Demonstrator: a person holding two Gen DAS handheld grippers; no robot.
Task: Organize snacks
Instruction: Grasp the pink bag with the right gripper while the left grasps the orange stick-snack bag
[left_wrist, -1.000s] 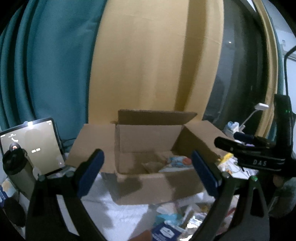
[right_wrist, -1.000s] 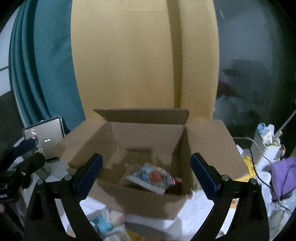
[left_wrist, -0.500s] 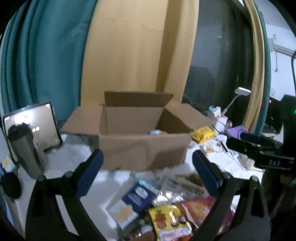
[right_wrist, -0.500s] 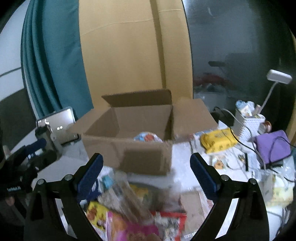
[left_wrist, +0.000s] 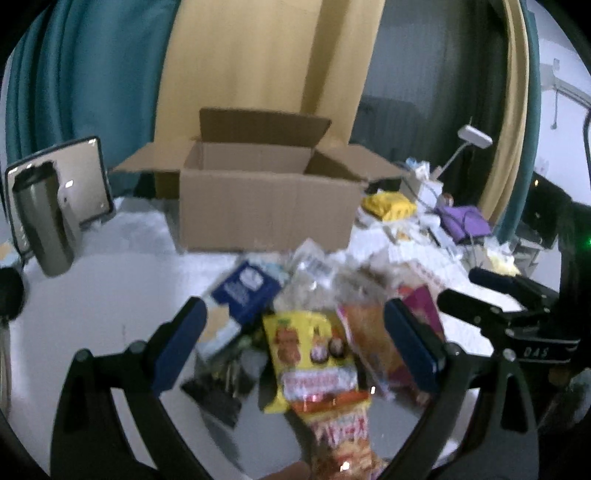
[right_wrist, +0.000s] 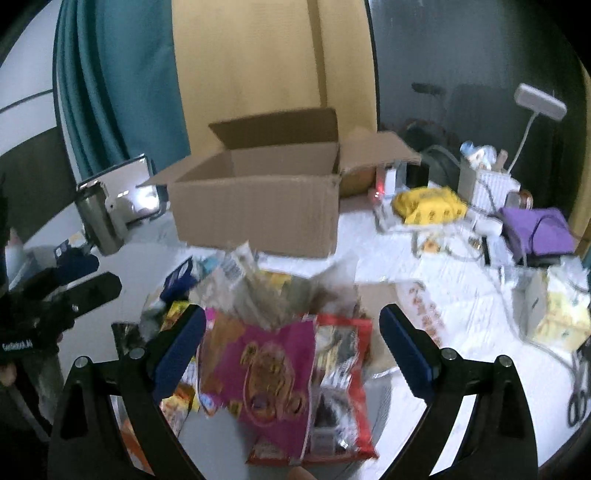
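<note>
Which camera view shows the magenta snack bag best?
The right wrist view: the magenta bag lies whole between the open right gripper fingers. In the left wrist view only its edge shows behind a finger.

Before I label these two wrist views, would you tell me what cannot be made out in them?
- Inside of the cardboard box: both views, hidden by its near wall.
- Print on the yellow snack bag and magenta snack bag: motion blur.
- Lower snacks in the pile: buried under other packets.
- Tablet screen: left view, partly behind the steel tumbler.
- Orange packet: left view, cut off by the bottom edge.
</note>
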